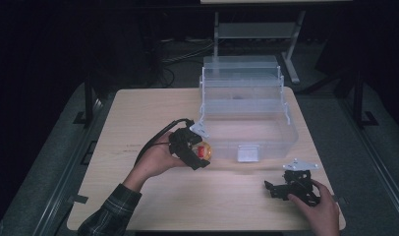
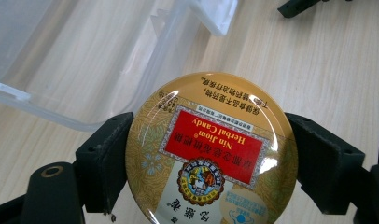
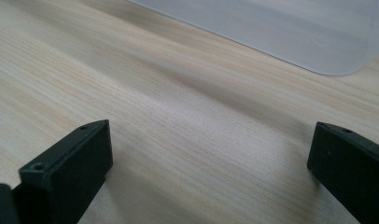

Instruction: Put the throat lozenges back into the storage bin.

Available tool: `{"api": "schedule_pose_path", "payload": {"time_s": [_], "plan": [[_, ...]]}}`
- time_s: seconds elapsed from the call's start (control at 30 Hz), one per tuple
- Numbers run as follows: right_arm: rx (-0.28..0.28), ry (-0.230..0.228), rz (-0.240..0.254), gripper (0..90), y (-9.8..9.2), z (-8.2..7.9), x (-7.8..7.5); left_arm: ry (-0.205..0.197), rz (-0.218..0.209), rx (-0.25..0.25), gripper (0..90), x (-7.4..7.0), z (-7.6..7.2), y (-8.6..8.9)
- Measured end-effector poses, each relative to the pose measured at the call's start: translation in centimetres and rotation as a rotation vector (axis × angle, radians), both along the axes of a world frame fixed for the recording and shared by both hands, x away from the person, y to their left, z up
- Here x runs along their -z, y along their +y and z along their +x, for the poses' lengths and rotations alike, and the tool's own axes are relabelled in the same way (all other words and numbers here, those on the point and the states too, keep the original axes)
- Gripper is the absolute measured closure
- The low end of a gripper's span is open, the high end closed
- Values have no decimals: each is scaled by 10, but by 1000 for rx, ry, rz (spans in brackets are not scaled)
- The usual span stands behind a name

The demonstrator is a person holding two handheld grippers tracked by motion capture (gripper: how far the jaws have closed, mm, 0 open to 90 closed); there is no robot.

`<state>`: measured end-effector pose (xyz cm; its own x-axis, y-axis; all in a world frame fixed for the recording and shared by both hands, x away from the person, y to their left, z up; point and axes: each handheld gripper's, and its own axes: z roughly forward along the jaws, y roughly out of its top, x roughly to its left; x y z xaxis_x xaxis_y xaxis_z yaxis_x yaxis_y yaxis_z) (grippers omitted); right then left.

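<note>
A round gold candy tin (image 2: 211, 151) with a red label reading "Nin Jiom Herbal Candy" sits clamped between the two black jaws of my left gripper (image 1: 196, 152), which is shut on it. In the high view the candy tin (image 1: 204, 150) hangs just left of the front wall of a clear plastic storage box (image 1: 246, 118), a little above the table. The box's rim (image 2: 145, 79) lies just beyond the tin in the left gripper view. My right gripper (image 1: 273, 189) rests low over the table's front right, open, with only bare wood between its jaws (image 3: 211, 154).
The clear box has a hinged lid standing up behind it (image 1: 242, 73) and a white latch (image 1: 248, 153) on its front wall. The wooden table (image 1: 138, 196) ends close behind the box. A metal stand (image 1: 291, 44) is on the dark floor beyond.
</note>
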<state>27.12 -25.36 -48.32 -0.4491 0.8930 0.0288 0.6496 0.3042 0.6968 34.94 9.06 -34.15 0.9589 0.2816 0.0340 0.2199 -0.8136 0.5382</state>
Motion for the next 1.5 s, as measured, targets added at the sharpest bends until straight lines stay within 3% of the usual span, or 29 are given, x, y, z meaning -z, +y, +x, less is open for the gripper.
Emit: {"api": "schedule_pose_path", "payload": {"time_s": [0.87,1.2,1.5], "plan": [[0,0,-1,0,0,0,0,-16,-12,-35,196,-15,36,-16],[0,0,-1,0,0,0,0,-18,-23,-54,196,-16,50,-21],[0,0,-1,0,0,0,0,-20,-6,-55,196,-14,64,-25]]}}
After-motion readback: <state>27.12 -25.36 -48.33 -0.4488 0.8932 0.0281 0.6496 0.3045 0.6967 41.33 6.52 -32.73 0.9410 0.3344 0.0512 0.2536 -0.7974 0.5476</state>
